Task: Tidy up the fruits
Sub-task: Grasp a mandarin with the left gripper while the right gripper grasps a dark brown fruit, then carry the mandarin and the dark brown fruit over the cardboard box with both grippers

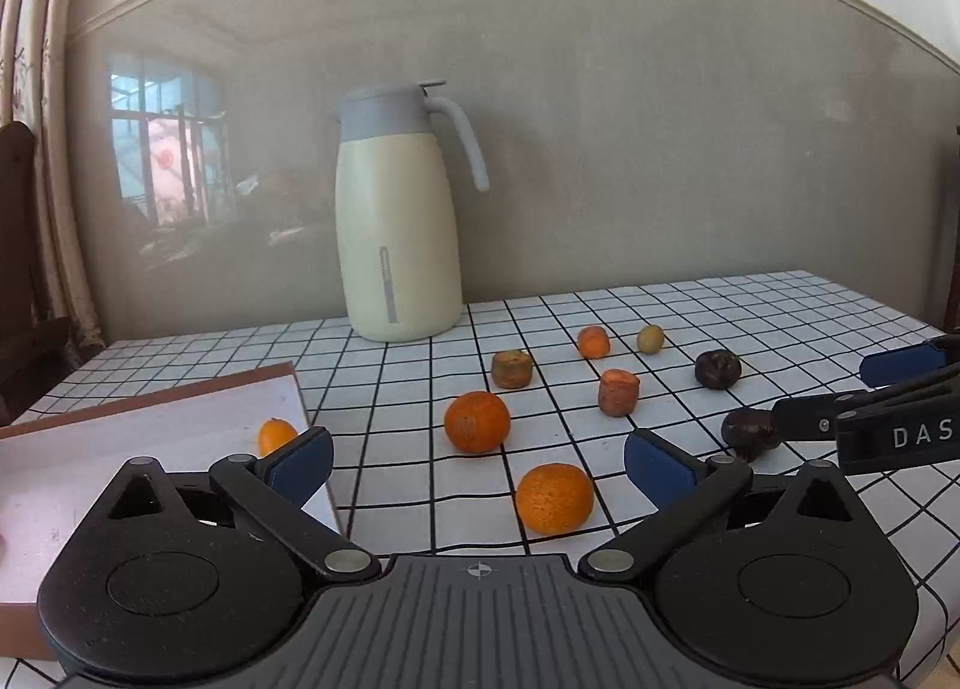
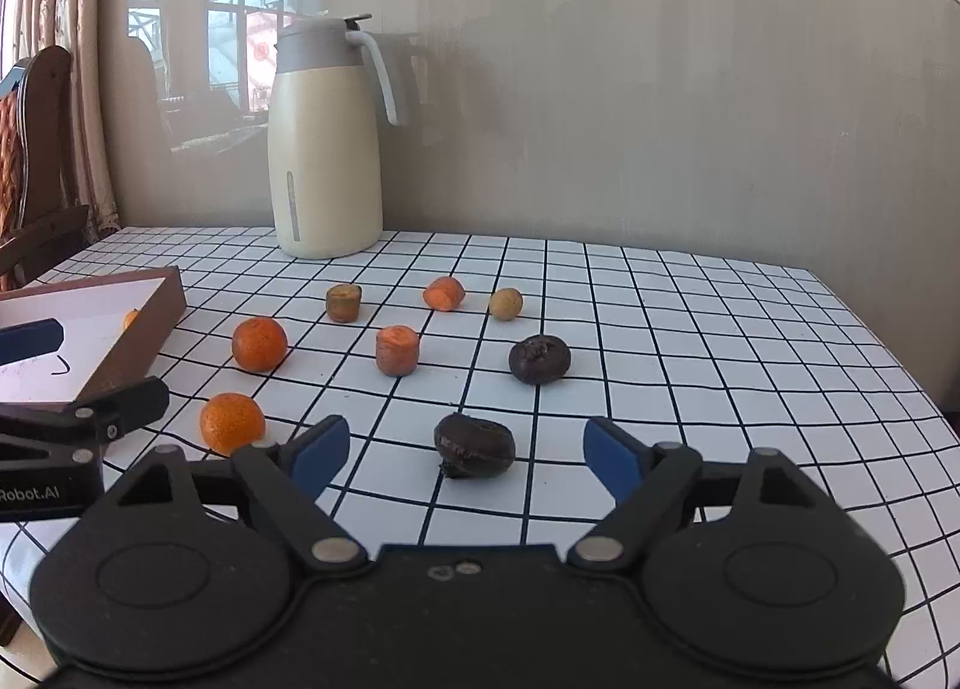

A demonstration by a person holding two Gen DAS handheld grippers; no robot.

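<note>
The right claw (image 2: 467, 452) is spread wide around a dark fruit (image 2: 474, 445), not touching it. The left claw (image 1: 478, 460) is spread too, above an orange (image 1: 554, 497) beside the box (image 1: 180, 425) on the desk (image 2: 720, 341).

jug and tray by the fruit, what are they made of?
Jug: probably painted metal, smooth cream satin body with soft sheen; grey lid and handle look like matte plastic. Tray: likely cardboard, matte brown walls with crisp thin edges, plain white lining inside.
</note>
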